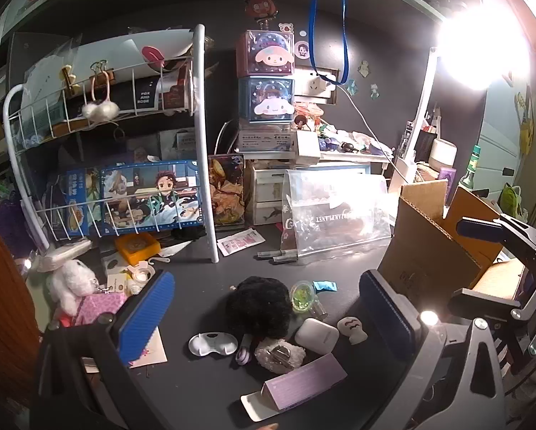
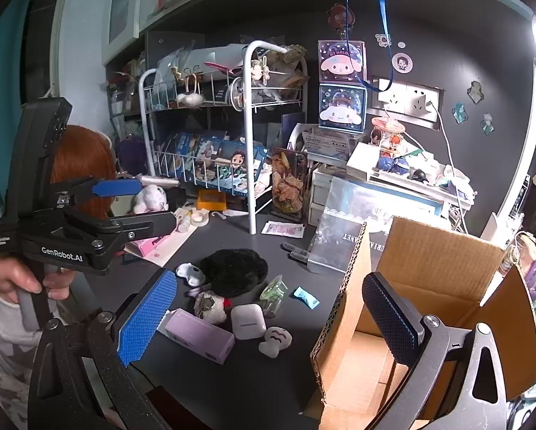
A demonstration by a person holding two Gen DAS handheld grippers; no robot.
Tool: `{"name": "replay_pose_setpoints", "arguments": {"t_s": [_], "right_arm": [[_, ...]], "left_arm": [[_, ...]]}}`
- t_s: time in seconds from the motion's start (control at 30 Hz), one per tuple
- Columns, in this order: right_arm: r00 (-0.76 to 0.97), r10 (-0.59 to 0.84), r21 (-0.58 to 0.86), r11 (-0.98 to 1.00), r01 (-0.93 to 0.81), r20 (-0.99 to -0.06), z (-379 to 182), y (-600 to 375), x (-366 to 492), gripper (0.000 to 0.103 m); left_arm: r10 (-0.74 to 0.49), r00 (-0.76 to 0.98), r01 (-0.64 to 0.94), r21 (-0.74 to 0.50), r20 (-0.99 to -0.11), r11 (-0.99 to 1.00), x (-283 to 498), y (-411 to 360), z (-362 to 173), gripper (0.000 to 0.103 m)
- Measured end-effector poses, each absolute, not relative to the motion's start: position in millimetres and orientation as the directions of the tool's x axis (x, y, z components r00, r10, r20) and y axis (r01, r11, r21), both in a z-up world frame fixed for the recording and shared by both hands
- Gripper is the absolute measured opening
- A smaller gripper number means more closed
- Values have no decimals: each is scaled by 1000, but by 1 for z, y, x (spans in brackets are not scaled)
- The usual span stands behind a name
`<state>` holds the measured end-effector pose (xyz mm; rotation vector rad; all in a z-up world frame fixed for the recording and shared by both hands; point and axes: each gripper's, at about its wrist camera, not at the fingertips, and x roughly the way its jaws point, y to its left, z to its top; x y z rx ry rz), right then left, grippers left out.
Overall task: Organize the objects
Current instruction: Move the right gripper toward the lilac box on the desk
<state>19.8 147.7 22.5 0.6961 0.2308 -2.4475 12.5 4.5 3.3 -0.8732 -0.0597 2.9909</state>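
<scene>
Both jaws wide open, nothing held. Left gripper hovering over small clutter mid-desk; open brown cardboard box at three o'clock, under right gripper. Best to pinch the white rounded earbud case squarely across its flat sides before lifting.

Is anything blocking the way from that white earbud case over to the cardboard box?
Nothing visible does. Bare desk lies between the white earbud case and the cardboard box; only the box's upright wall must be cleared.
</scene>
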Motion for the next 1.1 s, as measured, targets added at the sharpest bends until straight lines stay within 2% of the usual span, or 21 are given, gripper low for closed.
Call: {"name": "replay_pose_setpoints", "arguments": {"t_s": [0.77, 0.97, 1.1], "right_arm": [[-700, -477, -40, -811, 583, -531, 22, 140, 24, 103], [-693, -497, -113, -765, 634, -522, 29, 116, 39, 103], [-662, -509, -166, -710, 684, -550, 26, 85, 45, 103]], "left_arm": [[48, -844, -24, -52, -534, -998, 14, 0, 2, 103], [54, -847, -33, -50, -529, -998, 19, -18, -2, 103], [7, -842, 10, -28, -540, -1000, 21, -40, -9, 103]]}}
